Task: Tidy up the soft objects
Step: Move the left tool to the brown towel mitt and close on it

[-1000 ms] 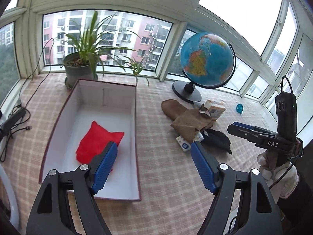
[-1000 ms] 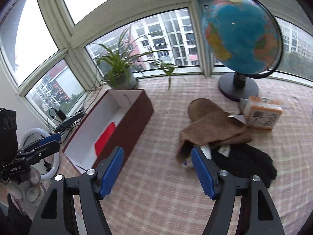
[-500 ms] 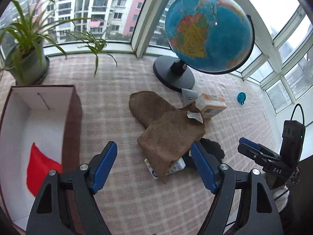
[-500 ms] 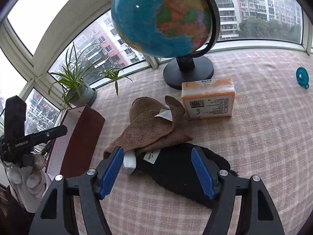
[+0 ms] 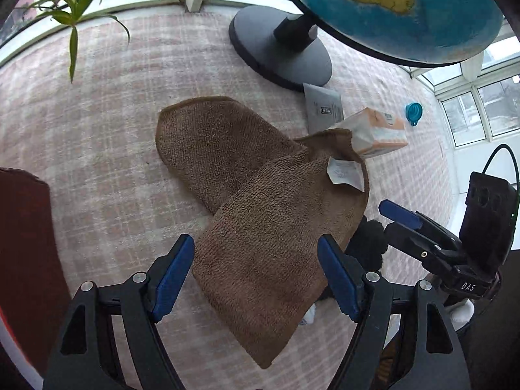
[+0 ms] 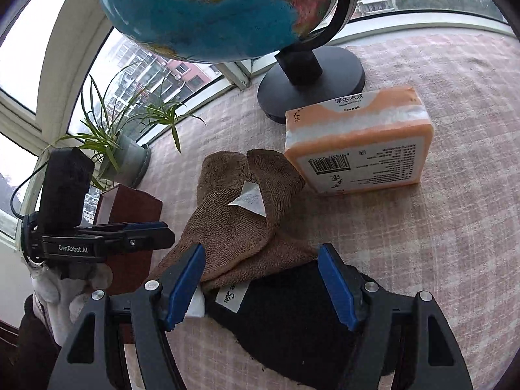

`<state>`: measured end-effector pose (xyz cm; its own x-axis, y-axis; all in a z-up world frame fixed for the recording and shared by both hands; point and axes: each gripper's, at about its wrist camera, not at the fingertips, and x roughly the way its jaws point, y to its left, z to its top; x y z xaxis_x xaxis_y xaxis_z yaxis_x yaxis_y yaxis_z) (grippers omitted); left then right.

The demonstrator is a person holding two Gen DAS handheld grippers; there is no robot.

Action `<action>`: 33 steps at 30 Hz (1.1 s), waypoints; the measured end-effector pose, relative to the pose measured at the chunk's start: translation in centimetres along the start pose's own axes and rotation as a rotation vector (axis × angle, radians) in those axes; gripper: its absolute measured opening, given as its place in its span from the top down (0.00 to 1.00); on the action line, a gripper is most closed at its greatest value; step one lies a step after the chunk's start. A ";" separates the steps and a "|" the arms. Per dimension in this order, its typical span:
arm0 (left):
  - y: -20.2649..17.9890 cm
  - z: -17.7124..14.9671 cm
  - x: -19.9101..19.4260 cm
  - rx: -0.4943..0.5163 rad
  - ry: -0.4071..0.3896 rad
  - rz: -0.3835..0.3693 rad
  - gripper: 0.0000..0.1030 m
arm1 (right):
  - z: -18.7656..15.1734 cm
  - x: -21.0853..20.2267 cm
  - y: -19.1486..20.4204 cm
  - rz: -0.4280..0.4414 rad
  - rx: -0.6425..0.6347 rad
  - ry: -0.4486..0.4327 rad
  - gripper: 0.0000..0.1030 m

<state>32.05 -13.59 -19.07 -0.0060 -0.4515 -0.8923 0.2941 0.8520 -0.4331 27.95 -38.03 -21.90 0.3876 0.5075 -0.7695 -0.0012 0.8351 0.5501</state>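
A brown terry cloth [image 5: 260, 211] lies folded on the checked tablecloth, a white label on its upper edge. My left gripper [image 5: 255, 274] hovers open just above its near part, the blue pads straddling the cloth without touching it. A black fuzzy cloth [image 6: 292, 318] lies partly under the brown cloth [image 6: 234, 221]. My right gripper [image 6: 260, 286] stands open over the spot where the two overlap, nothing pressed between its pads. A small white item [image 6: 196, 305] peeks out beneath the brown cloth. Each gripper shows in the other's view: right gripper [image 5: 395, 221], left gripper [image 6: 162, 235].
An orange and white tissue pack [image 6: 357, 146] touches the brown cloth's far corner. Behind it stands a globe [image 6: 211, 9] on a dark round base [image 5: 279, 48]. A dark red box [image 5: 22, 260] is at the left, a potted plant [image 6: 123, 149] beyond it, a blue funnel [image 5: 413, 110] far right.
Both grippers have come down and in toward the cloth pile. The left one swung rightward from over the red box with the red cloth. Both sets of jaws kept the same width.
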 end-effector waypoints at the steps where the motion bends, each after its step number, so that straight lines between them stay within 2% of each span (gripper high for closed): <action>1: 0.1 0.0 0.4 -0.004 0.014 -0.006 0.24 | 0.1 0.3 -0.1 0.002 0.002 0.006 0.34; 9: 1.6 0.1 1.6 -0.094 0.031 -0.085 0.24 | 0.6 2.4 -0.2 0.002 -0.019 0.056 0.34; 14: 1.1 0.3 1.4 -0.082 0.014 -0.125 0.25 | 0.9 3.5 -0.7 0.021 0.010 0.079 0.35; 16: 0.8 0.5 1.4 -0.079 0.005 -0.141 0.26 | 1.0 3.7 -0.6 0.028 0.010 0.085 0.40; 18: 0.6 0.6 1.2 -0.078 -0.004 -0.154 0.32 | 1.1 4.1 -0.4 0.038 0.006 0.094 0.44; 20: 0.4 0.8 1.4 -0.084 -0.006 -0.158 0.51 | 1.2 4.5 -0.2 0.047 0.000 0.105 0.54; 21: 0.4 1.0 1.6 -0.091 -0.007 -0.161 0.55 | 1.1 4.6 -0.2 0.048 -0.001 0.109 0.56; 23: 0.3 1.2 1.9 -0.100 -0.002 -0.180 0.72 | 1.0 4.9 -0.2 0.052 0.002 0.118 0.66; 26: 0.0 1.1 1.7 -0.075 -0.013 -0.132 0.75 | 0.9 5.0 0.0 0.052 -0.004 0.126 0.70; 27: -0.1 1.2 1.3 -0.055 -0.034 -0.089 0.75 | 0.9 4.9 0.0 0.050 -0.006 0.122 0.70; 28: 0.0 1.3 0.8 -0.047 -0.052 -0.044 0.69 | 0.9 4.9 0.0 0.053 -0.005 0.121 0.70; 29: 0.2 1.6 0.4 -0.049 -0.061 -0.002 0.50 | 0.9 4.8 -0.1 0.055 -0.005 0.120 0.70; 31: 1.0 1.9 0.0 -0.054 -0.062 0.013 0.24 | 1.0 4.7 -0.2 0.055 -0.007 0.119 0.70; 33: 1.6 2.3 0.2 -0.051 -0.037 -0.003 0.23 | 1.0 4.8 -0.2 0.059 -0.007 0.121 0.70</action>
<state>34.70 -12.95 -19.67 0.0289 -0.4624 -0.8862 0.2453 0.8627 -0.4422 30.75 -36.03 -25.36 0.2725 0.5776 -0.7695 -0.0275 0.8041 0.5938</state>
